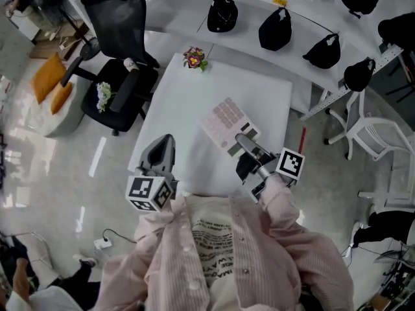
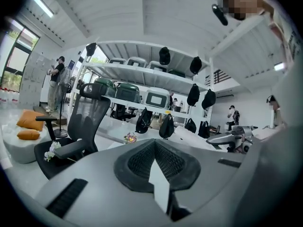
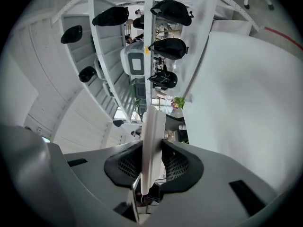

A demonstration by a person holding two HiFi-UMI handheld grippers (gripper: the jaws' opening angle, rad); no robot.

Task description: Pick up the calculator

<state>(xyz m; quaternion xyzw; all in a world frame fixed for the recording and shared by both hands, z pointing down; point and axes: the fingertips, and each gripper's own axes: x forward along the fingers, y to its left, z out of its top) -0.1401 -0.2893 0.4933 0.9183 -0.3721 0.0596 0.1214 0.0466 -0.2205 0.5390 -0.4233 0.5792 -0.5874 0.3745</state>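
A pale calculator point(image 1: 225, 123) with rows of pinkish keys hangs tilted above the white table point(image 1: 188, 102). My right gripper point(image 1: 244, 141) is shut on its near edge. In the right gripper view the calculator point(image 3: 152, 136) shows edge-on as a thin white slab clamped between the black pads. My left gripper point(image 1: 162, 148) hovers by the table's near left corner, shut, with nothing in it. In the left gripper view its pads point(image 2: 137, 162) meet at the tips. The right gripper point(image 2: 234, 137) shows at that view's right.
A small flower posy point(image 1: 194, 58) lies at the table's far edge. A black office chair point(image 1: 120, 50) stands to the left. Several black caps point(image 1: 222, 11) sit on a white bench behind. A white chair point(image 1: 369, 135) stands to the right.
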